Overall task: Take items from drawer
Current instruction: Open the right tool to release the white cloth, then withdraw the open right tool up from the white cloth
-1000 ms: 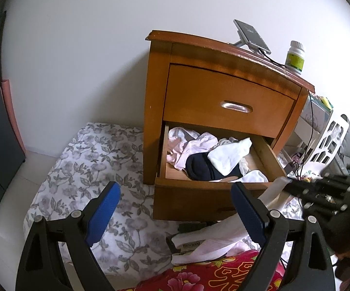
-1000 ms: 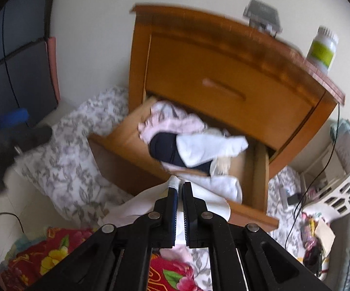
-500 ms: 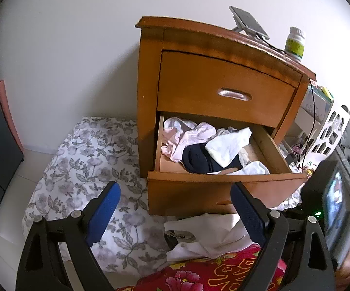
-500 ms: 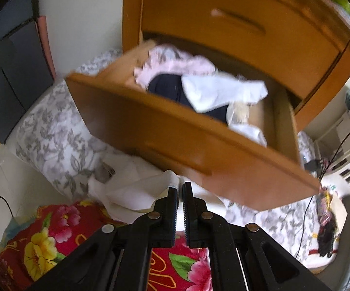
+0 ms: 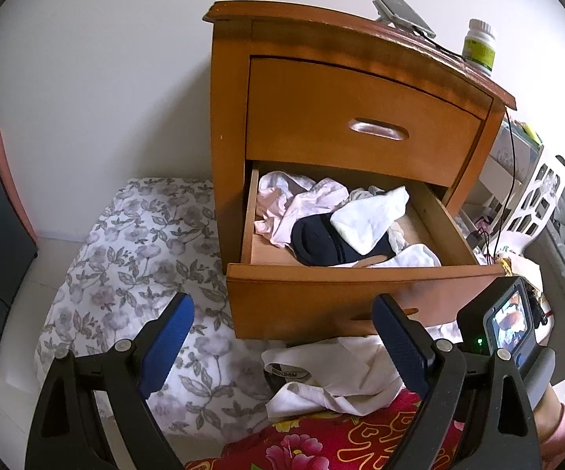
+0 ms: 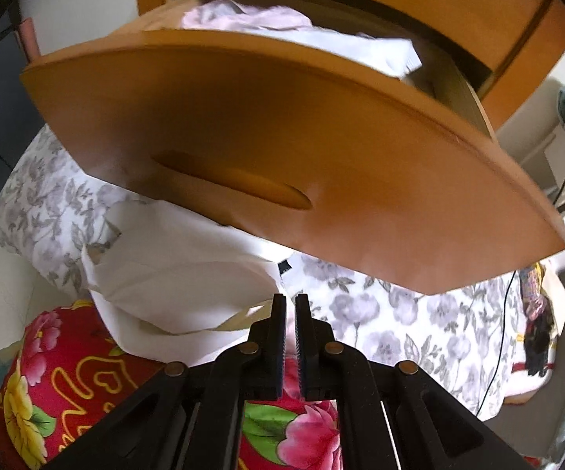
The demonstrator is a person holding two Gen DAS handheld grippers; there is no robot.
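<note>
Down at the far left, a grey floral quilt (image 5: 133, 258) is spread over the floor beside the wooden nightstand (image 5: 231, 117), soft ground for whatever comes out of the furniture. The left gripper (image 5: 282, 337) hovers above it with its blue pads (image 5: 167, 342) spread wide and nothing between them; I judge it is held ready like that so it can drop straight into the clothes.

Moving right, the lower drawer (image 5: 345, 293) stands pulled well out, and it is far from cleared: a pale pink garment (image 5: 302, 207) is bunched at the back left, a dark navy sock (image 5: 323, 241) lies in the middle, and a white sock (image 5: 372, 219) is draped over it. More white cloth sits at the front right corner. The upper drawer (image 5: 361, 117) is closed.

Below the drawer front, a white garment (image 6: 172, 274) lies crumpled on the floor, partly on the floral quilt and partly on a red flowered blanket (image 6: 59, 376). It looks like the landing pile for things taken out.

Right of that, the right gripper (image 6: 290, 305) points steeply down over the edge of the white garment, its jaws almost closed with only a thin slit between them. From its own camera I cannot tell whether a fold of the fabric is pinched there. On the nightstand top, a pill bottle (image 5: 478, 47) and a phone on a stand (image 5: 400, 9) are out of the way.
</note>
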